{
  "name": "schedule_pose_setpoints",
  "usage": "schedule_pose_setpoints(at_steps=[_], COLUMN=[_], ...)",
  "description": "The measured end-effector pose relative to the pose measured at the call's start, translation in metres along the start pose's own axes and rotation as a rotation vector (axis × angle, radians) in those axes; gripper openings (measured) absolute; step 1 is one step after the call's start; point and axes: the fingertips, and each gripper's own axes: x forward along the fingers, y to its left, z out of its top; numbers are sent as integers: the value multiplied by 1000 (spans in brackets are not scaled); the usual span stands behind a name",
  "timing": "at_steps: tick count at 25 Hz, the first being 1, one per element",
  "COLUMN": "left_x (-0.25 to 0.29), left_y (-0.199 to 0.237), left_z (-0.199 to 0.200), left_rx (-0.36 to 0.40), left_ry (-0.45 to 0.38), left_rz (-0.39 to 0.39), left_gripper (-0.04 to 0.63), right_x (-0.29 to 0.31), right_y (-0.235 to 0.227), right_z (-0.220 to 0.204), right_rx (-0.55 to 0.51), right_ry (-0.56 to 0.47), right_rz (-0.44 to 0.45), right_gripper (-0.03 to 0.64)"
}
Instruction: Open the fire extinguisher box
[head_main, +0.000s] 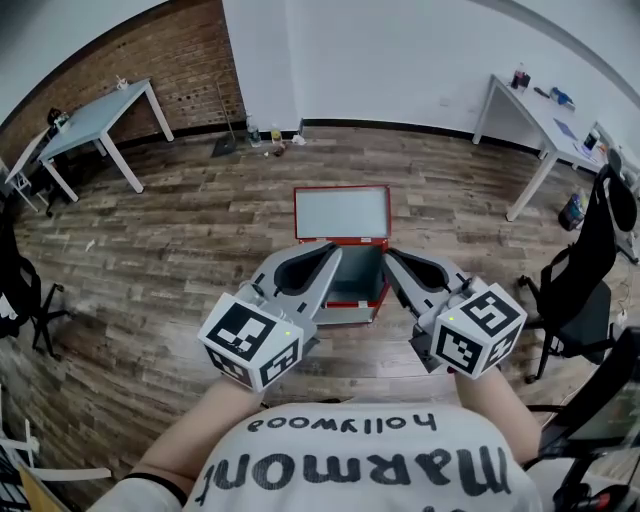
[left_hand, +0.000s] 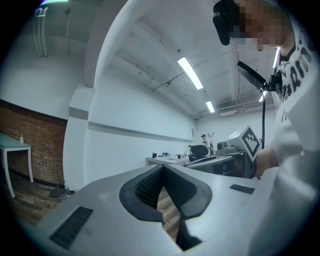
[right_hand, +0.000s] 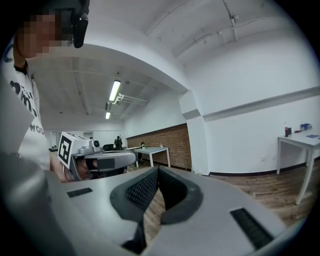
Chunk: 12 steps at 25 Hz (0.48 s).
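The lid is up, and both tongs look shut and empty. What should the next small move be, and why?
Probably just draw both tongs back and stop. The lid stands upright behind the red box with the inside exposed, so the opening looks done. The left tongs and right tongs are shut with nothing between them, and they seem to hang clear of the box.

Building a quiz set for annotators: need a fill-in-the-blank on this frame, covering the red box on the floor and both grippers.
1. The red metal fire extinguisher box on the wood-plank floor has its grey-lined lid ____.
2. The left gripper has its jaws ____.
3. Between the jaws of the right gripper there is ____.
Missing words: open; shut; nothing.
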Motion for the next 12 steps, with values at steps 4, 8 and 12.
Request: schedule_pose_setpoints(at_steps=[4, 8, 12], left_x=[-4, -7, -9], left_y=[9, 14, 20], left_z=[-2, -5, -7], left_rx=[-14, -18, -25], left_ry=[4, 5, 8], left_rz=[18, 32, 46], left_gripper=[6, 6, 6], right_x=[4, 10, 15], right_y=[2, 7, 7], right_z=[-2, -8, -9], right_rx=[-1, -25, -38], right_ry=[15, 39, 44], right_rz=[2, 7, 15], right_gripper=[9, 9, 9])
